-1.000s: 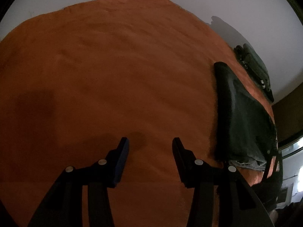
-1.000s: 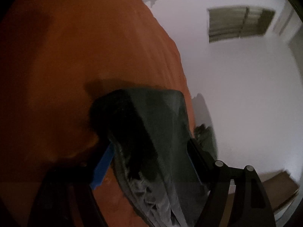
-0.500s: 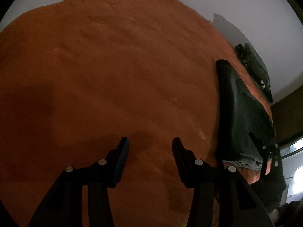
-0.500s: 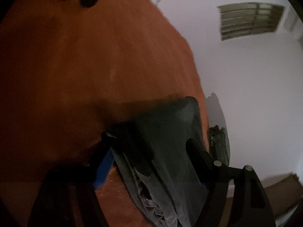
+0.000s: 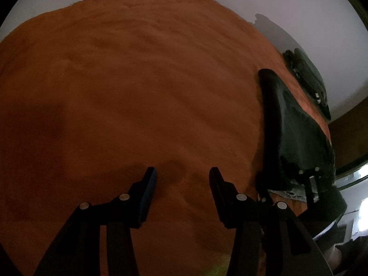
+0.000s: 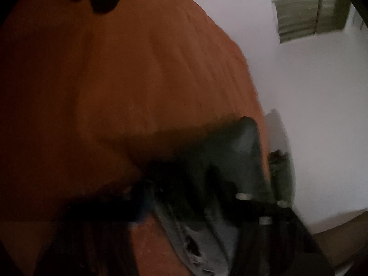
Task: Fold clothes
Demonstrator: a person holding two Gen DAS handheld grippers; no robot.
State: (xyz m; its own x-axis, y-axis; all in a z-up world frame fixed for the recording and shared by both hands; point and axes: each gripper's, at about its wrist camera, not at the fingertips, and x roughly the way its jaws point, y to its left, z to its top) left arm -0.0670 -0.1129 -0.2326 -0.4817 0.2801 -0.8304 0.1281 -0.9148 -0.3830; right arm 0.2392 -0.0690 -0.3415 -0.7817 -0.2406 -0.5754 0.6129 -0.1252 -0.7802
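A dark folded garment (image 5: 287,124) lies along the right edge of the orange blanket (image 5: 138,80). In the right wrist view its near end (image 6: 230,145) sits between the jaws of my right gripper (image 6: 181,184), which are closing; the blurred fingers look pressed into the fabric. The same gripper (image 5: 308,177) shows at the garment's near end in the left wrist view. Over bare blanket to the left of the garment, my left gripper (image 5: 182,174) is open and holds nothing.
A second folded, olive-dark garment (image 5: 308,78) lies at the blanket's far right edge by the white wall. The blanket (image 6: 138,80) stretches wide to the left. A louvred window (image 6: 310,13) is set high in the wall.
The right gripper's jaws have narrowed onto the dark garment's near end, and the garment sits lower and farther right in its view. The left gripper has stayed put.
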